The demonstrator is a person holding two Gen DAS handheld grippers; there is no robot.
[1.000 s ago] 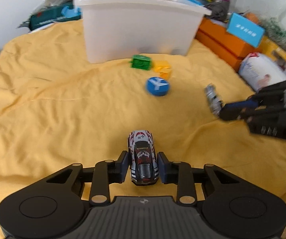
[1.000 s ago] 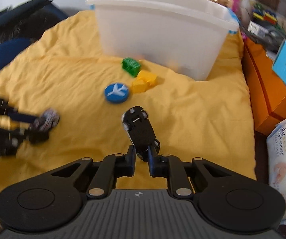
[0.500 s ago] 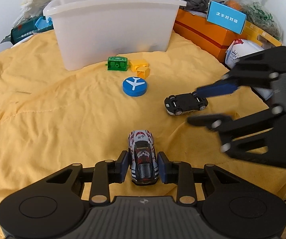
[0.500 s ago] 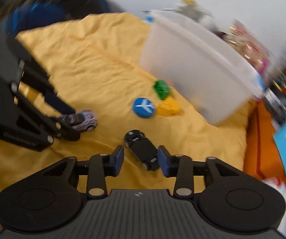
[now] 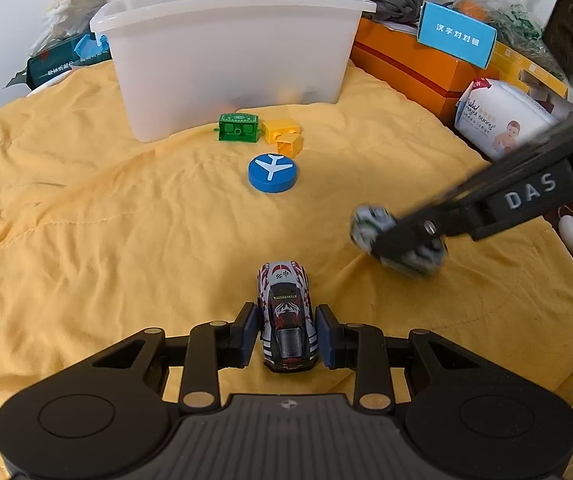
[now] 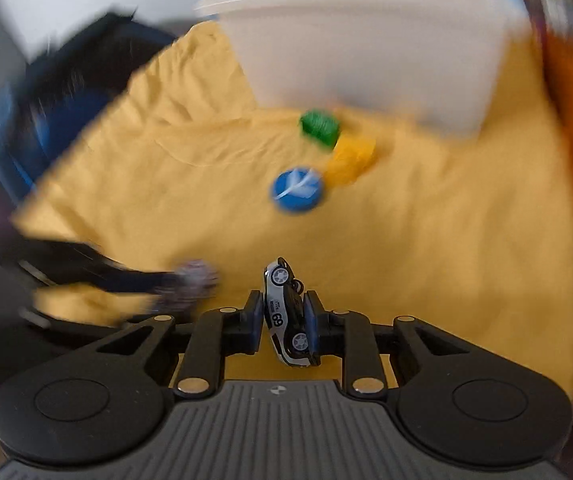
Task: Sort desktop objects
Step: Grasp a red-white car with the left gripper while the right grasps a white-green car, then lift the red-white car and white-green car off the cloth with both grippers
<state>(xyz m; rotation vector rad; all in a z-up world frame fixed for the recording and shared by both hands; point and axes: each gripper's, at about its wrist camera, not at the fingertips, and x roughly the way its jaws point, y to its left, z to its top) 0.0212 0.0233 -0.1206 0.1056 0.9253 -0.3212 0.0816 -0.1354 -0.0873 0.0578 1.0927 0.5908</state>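
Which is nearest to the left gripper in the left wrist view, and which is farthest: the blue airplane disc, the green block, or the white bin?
Measured from the left gripper:
1. Blue airplane disc, ahead on the yellow cloth, roughly centre.
2. Green block, beyond the disc and slightly left, before the bin.
3. White bin, at the back, behind the block.

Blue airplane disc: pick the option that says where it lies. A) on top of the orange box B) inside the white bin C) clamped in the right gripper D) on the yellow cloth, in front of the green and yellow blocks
D: the blue airplane disc lies flat on the yellow cloth, nearer the camera than the green block and the yellow blocks, outside the white bin.
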